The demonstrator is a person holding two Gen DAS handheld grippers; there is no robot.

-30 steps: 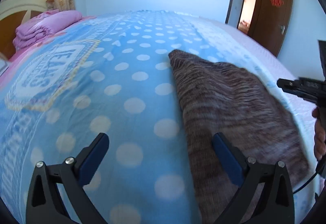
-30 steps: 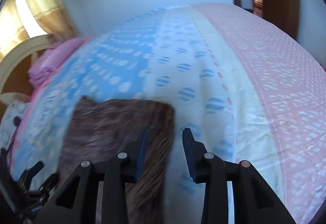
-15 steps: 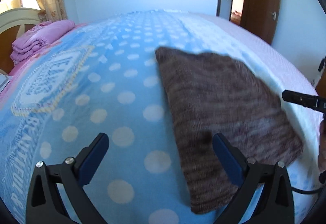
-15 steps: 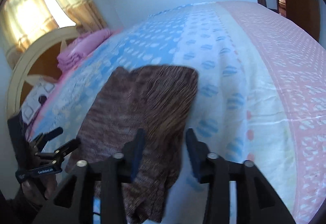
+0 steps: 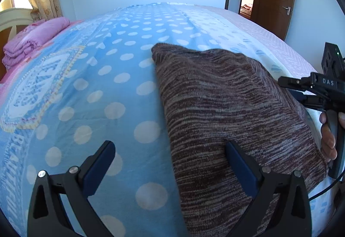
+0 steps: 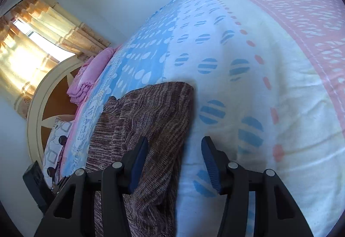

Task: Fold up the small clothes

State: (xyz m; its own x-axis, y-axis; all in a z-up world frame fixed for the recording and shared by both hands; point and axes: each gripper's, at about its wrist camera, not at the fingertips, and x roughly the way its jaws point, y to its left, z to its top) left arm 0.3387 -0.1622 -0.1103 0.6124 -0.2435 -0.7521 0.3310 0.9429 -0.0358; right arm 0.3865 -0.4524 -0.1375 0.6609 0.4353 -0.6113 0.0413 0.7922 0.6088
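Where the brown knit garment (image 5: 226,107) lies flat on the spotted bedspread (image 5: 103,90), its long axis runs away from both grippers; the right gripper (image 6: 174,161), jaws half apart and just opened, straddles its right edge and sits nearer, while the left gripper (image 5: 170,163) gapes wide over the left edge, holding nothing. "DAS" is legible on the right tool; the bedspread lettering is only partly readable.

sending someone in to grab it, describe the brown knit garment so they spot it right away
Start at the big bed with its blue polka-dot cover. The brown knit garment lies flat on the door side of it. It is the only dark, streaky knit there; the folded pile by the headboard is plain pink.
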